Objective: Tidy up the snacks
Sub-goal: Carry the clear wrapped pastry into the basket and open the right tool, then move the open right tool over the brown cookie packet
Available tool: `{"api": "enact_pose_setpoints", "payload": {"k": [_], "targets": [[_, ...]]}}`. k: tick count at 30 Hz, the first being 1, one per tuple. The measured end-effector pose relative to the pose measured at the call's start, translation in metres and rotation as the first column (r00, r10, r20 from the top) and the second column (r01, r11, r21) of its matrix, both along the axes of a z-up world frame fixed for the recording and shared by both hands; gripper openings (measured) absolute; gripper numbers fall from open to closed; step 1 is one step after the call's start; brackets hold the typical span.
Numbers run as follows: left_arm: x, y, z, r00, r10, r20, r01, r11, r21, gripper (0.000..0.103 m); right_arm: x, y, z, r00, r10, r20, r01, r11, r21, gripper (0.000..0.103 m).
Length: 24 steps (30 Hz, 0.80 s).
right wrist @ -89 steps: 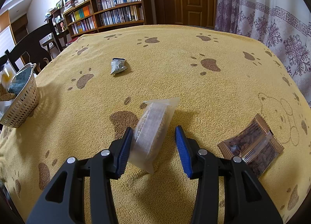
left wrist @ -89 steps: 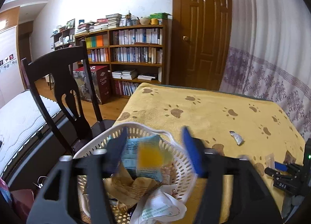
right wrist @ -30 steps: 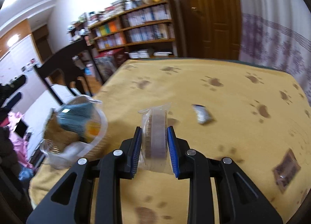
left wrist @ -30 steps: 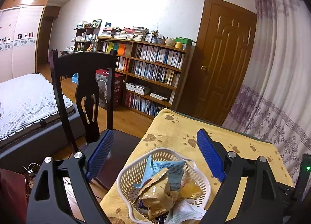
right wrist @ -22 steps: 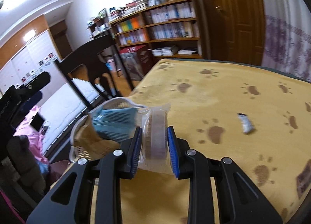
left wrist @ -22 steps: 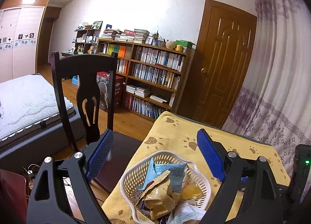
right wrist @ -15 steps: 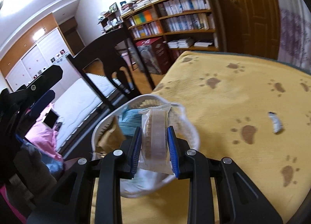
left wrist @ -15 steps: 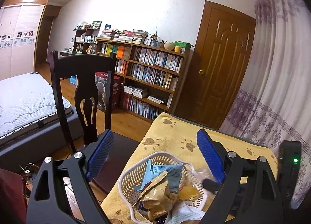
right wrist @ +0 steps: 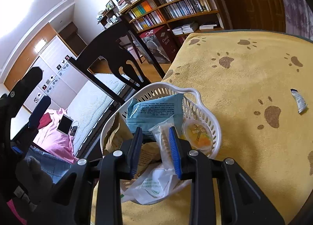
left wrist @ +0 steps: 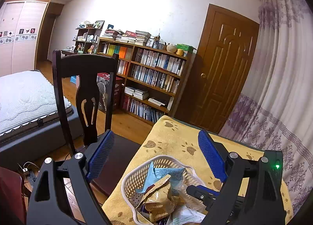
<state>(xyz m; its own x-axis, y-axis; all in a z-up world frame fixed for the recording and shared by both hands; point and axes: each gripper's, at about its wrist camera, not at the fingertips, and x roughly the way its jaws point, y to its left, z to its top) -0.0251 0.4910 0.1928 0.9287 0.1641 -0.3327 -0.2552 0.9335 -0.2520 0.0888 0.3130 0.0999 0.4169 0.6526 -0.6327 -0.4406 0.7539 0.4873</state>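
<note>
Right gripper (right wrist: pixel 155 149) over the white basket (right wrist: pixel 203 107), jaws parted, clear cracker pack (right wrist: pixel 164 141) leaning on its right pad, left pad clear of it. Left gripper (left wrist: pixel 154 156) spread wide, empty, above the basket's near side. Basket holds a blue packet (right wrist: pixel 156 109) with tiny unreadable print, a jelly cup (right wrist: pixel 197 134), brown bags (left wrist: pixel 158 199). It sits at the edge of a yellow paw-print cloth (right wrist: pixel 244 68); small silver wrapper (right wrist: pixel 299 100) well apart. Dark chair (left wrist: pixel 86 90), bookshelf (left wrist: pixel 150 80), wooden door (left wrist: pixel 221 68), bed (left wrist: pixel 25 96) around. Red box (right wrist: pixel 164 45) reads "Classic Quilt".
</note>
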Motion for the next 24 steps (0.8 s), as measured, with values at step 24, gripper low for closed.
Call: {"api": "enact_pose_setpoints", "payload": {"k": [24], "targets": [[0.001, -0.016, 0.003, 1.000, -0.025, -0.003, 0.025, 1.000, 0.012, 0.094, -0.021, -0.051, 0.001, 0.976, -0.151, 0.154, 0.166, 0.982, -0.090, 0.052]]}}
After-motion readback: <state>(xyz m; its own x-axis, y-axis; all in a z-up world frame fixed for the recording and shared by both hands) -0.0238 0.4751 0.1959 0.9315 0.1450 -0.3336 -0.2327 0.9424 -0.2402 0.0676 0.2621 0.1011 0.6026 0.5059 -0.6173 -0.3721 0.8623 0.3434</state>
